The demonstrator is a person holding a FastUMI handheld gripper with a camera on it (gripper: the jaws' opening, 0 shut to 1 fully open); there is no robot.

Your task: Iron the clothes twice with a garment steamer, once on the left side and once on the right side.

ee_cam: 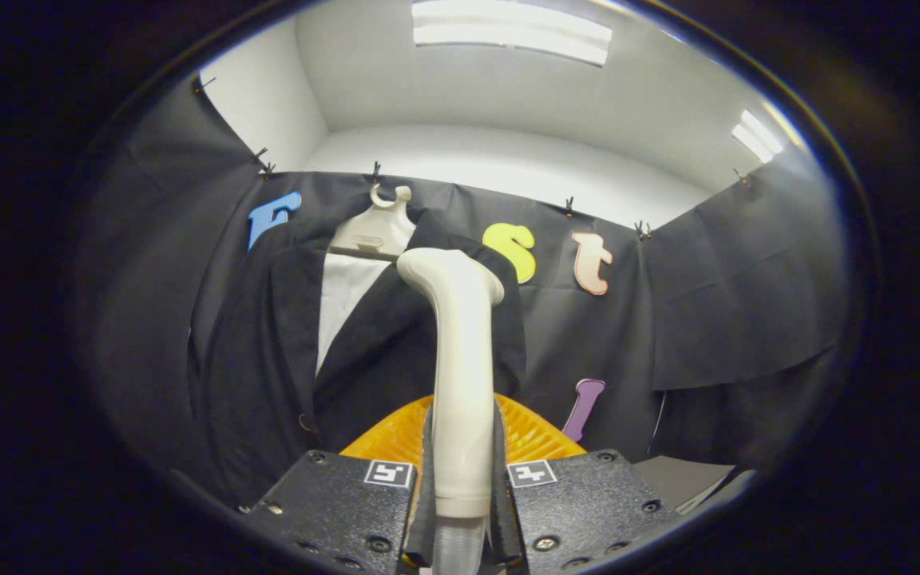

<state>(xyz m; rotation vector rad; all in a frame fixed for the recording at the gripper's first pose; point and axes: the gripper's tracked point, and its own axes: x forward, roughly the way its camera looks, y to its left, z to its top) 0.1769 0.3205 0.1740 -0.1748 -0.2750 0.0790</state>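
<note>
Steamer (460, 375), cream-coloured, stands upright btwn the two fingers of the gripper (460, 487), which is clamped on its handle, both fingers pressing its sides. Handle's ribbed lower end pokes out below the fingers, w/ the two square marker tags on the gripper body either side of it. Just behind the steamer's shaft, an orange ribbed part (384, 435) fans out to both sides, right above the gripper body. Steamer's head bends over at the top, tipped toward the jacket (268, 351), overlapping its right-hand lapel; can't tell if it's touching the fabric. Jacket is dark, hangs open beyond the steamer and mostly to its left, w/ a white shirt front (344, 299) showing btwn the lapels. Above the steamer's head and slightly left, a pale hanger (372, 228) w/ a hook carries the jacket, hung against the black cloth wall (707, 303). Farther up past the cloth, white walls and ceiling w/ a light panel (512, 32).
</note>
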